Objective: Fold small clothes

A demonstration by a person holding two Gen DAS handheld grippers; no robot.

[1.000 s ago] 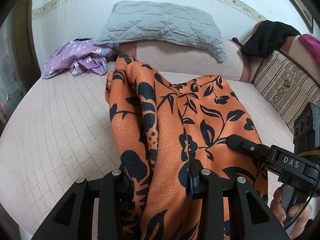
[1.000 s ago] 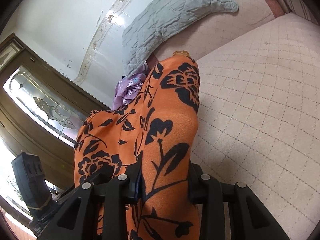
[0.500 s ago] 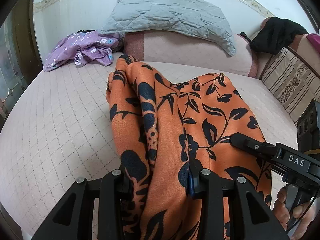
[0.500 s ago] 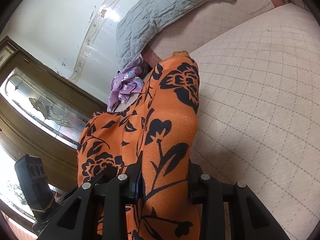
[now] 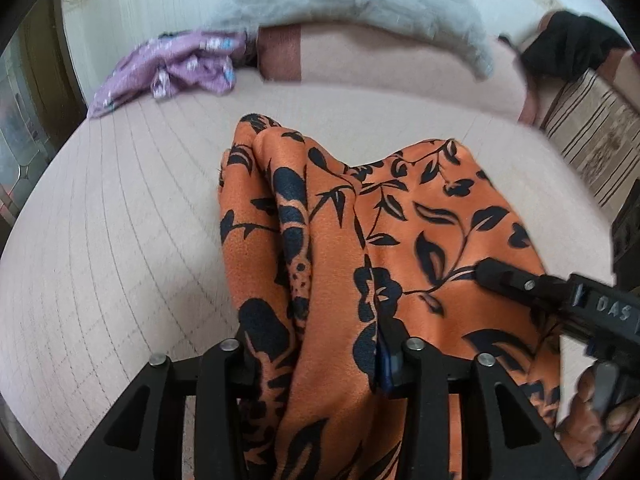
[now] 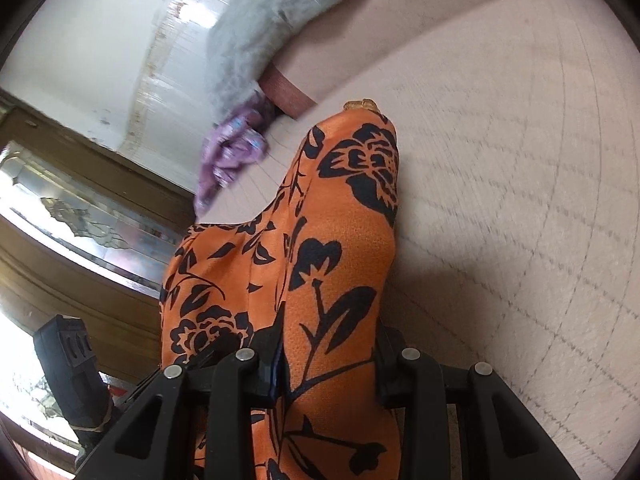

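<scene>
An orange garment with black flowers (image 5: pixel 400 220) hangs bunched between both grippers over a pale quilted bed (image 5: pixel 100 260). My left gripper (image 5: pixel 316 356) has a thick fold of it between its fingers. Its jaws are opening, and the cloth still fills the gap and touches both pads. My right gripper (image 6: pixel 328 360) is shut on another fold of the orange garment (image 6: pixel 340 240). One of the right gripper's fingers (image 5: pixel 504 276) reaches in from the right edge, with a person's hand (image 5: pixel 592 420) below it. The left gripper's body (image 6: pixel 64 360) shows at lower left in the right wrist view.
A crumpled purple garment (image 5: pixel 172 68) lies at the bed's far left. A grey pillow (image 5: pixel 360 0) rests on the bolster behind it. A black garment (image 5: pixel 572 44) and a striped cushion (image 5: pixel 592 144) are at the far right. A wooden door with glass (image 6: pixel 80 220) stands beyond the bed.
Both grippers have sunk toward the bed with the orange garment and tipped further down. The left gripper's fingers stand slightly wider apart than before.
</scene>
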